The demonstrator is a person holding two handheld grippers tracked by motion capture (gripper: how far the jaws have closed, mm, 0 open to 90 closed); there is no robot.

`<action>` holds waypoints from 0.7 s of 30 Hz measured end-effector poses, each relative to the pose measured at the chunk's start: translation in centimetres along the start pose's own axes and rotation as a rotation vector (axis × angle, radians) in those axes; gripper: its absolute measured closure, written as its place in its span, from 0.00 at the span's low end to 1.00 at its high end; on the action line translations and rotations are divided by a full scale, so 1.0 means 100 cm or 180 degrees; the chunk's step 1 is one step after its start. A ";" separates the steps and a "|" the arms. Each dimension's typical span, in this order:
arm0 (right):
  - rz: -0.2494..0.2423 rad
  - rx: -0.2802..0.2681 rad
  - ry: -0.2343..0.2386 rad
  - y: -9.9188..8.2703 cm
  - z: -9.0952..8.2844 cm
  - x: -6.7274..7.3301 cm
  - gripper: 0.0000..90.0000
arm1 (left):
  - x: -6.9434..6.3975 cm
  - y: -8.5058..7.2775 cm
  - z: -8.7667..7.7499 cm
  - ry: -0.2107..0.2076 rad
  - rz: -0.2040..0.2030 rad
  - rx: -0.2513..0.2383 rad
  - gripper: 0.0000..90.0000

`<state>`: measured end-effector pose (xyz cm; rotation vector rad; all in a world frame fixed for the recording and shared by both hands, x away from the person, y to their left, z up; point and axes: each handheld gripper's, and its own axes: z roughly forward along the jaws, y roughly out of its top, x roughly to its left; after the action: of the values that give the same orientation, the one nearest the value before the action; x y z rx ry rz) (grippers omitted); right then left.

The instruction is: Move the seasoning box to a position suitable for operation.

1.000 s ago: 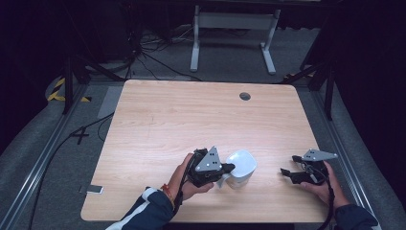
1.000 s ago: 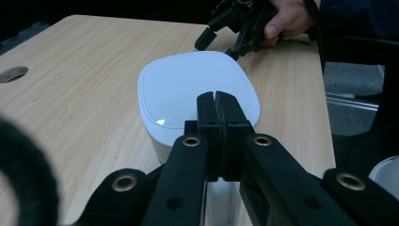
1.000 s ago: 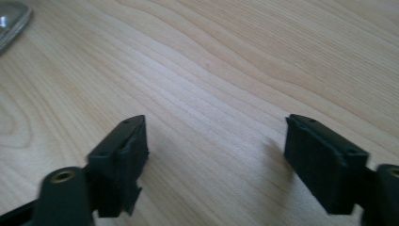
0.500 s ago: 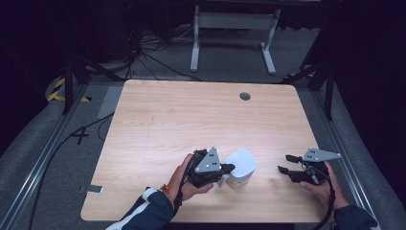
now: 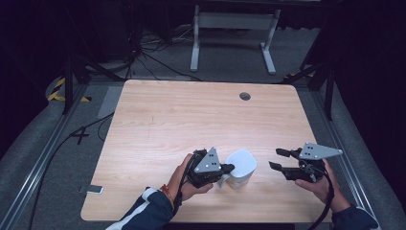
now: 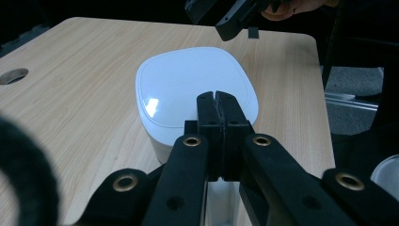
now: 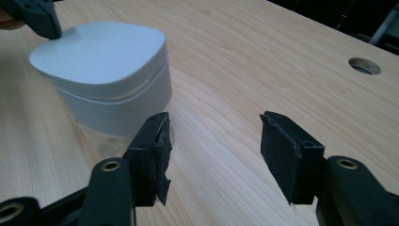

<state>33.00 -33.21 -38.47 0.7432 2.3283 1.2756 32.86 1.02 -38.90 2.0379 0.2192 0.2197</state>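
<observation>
A white rounded-square container (image 5: pixel 241 165) with a lid (image 6: pixel 188 80) stands near the front edge of the wooden table (image 5: pixel 191 115). My left gripper (image 5: pixel 231 168) is shut, its joined tips (image 6: pixel 215 96) resting at the near edge of the lid with nothing between them. In the right gripper view its tip (image 7: pixel 42 19) touches the lid's top (image 7: pixel 108 61). My right gripper (image 5: pixel 274 158) hovers above the table to the container's right, apart from it. Its jaws (image 7: pixel 215 121) have just been closing and stand open, with only bare wood between them.
A round cable hole (image 5: pixel 245 96) sits at the table's back right. A small flat device (image 5: pixel 91 189) lies on the floor off the front-left corner. Cables and a white metal stand (image 5: pixel 230 28) are on the floor behind the table.
My right gripper has risen and moved left toward the container, and its jaws have narrowed. The left gripper and the container have not moved.
</observation>
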 end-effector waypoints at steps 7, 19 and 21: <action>-0.0131 -0.0079 0.0118 0.020 0.003 0.008 0.57 | 0.000 -0.001 -0.001 -0.0002 0.0019 0.0018 1.00; -0.0522 0.0215 0.0247 0.039 0.018 0.032 0.96 | -0.001 -0.002 -0.003 -0.0011 0.0021 0.0033 1.00; -0.0536 0.0263 0.0255 0.039 0.019 0.032 0.98 | -0.001 -0.002 -0.002 -0.0005 0.0019 0.0037 1.00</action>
<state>32.59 -28.28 -36.37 0.5167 2.4618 1.1619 32.72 1.30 -38.98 2.0503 0.2139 0.2208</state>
